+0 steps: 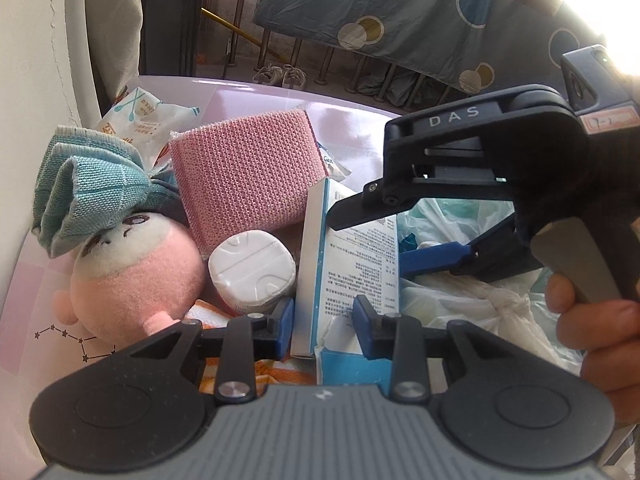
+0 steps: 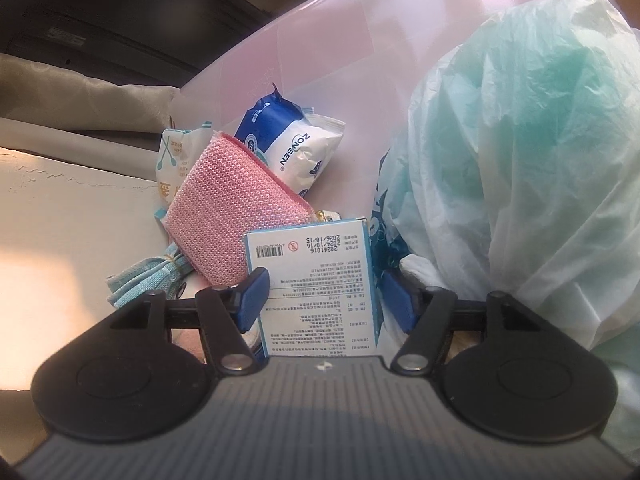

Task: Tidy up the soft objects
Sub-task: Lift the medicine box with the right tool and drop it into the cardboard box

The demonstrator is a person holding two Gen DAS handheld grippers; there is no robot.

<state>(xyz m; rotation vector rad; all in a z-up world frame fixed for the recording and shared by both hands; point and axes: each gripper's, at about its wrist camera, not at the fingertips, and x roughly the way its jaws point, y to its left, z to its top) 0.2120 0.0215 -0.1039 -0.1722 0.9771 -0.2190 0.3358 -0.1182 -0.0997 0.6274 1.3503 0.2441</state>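
A white-and-blue printed carton point(image 1: 352, 264) stands upright among the soft things. My left gripper point(image 1: 324, 330) is shut on its lower end, blue pads against both sides. My right gripper point(image 2: 326, 300) straddles the same carton point(image 2: 316, 280) across its width, open, with a slim gap at the right pad; it also shows in the left wrist view point(image 1: 384, 240). To the left lie a pink knitted sponge point(image 1: 244, 176) point(image 2: 236, 208), a pink plush doll point(image 1: 136, 276) and a bundled teal cloth point(image 1: 92, 192) point(image 2: 148, 276).
A pale green plastic bag point(image 2: 520, 160) point(image 1: 460, 304) bulks at the right. A white round tub point(image 1: 252, 272), a swab packet point(image 1: 148, 120), a blue-white wipes packet point(image 2: 296, 144) and an orange striped towel point(image 1: 288, 372) crowd the pink tabletop point(image 1: 352, 120). A white wall point(image 1: 36, 80) bounds the left.
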